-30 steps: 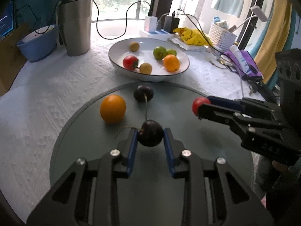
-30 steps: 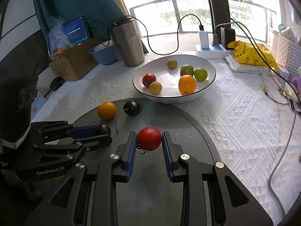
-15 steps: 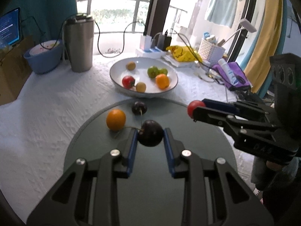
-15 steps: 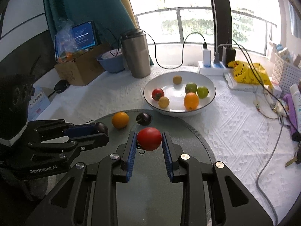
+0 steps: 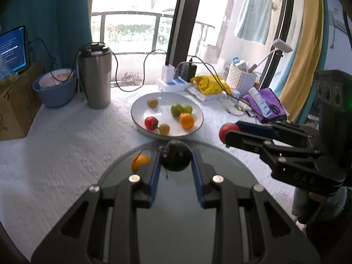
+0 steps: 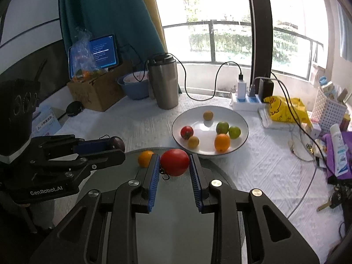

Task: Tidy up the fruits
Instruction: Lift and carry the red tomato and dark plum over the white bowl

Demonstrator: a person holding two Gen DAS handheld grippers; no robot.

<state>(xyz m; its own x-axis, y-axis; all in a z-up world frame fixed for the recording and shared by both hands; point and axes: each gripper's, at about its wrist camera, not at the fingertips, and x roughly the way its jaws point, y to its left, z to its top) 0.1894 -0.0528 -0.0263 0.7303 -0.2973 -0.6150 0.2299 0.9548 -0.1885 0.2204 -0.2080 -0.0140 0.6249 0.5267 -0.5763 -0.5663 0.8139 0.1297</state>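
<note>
My left gripper is shut on a dark purple plum with a long stem, held in the air above the round grey mat. My right gripper is shut on a red tomato, also lifted off the mat. Each gripper shows in the other's view: the right one with the tomato at the right, the left one with the plum at the left. An orange lies on the mat, partly behind the left finger. Beyond stands the white bowl with several fruits.
On the white tablecloth at the back stand a steel tumbler, a blue bowl, a cardboard box with a tablet, a power strip with cables, a yellow bag and a white basket. Keys lie at the right.
Both grippers have risen with their fruits, so the table and bowl look farther away. The second plum on the mat is now hidden behind the held plum.
</note>
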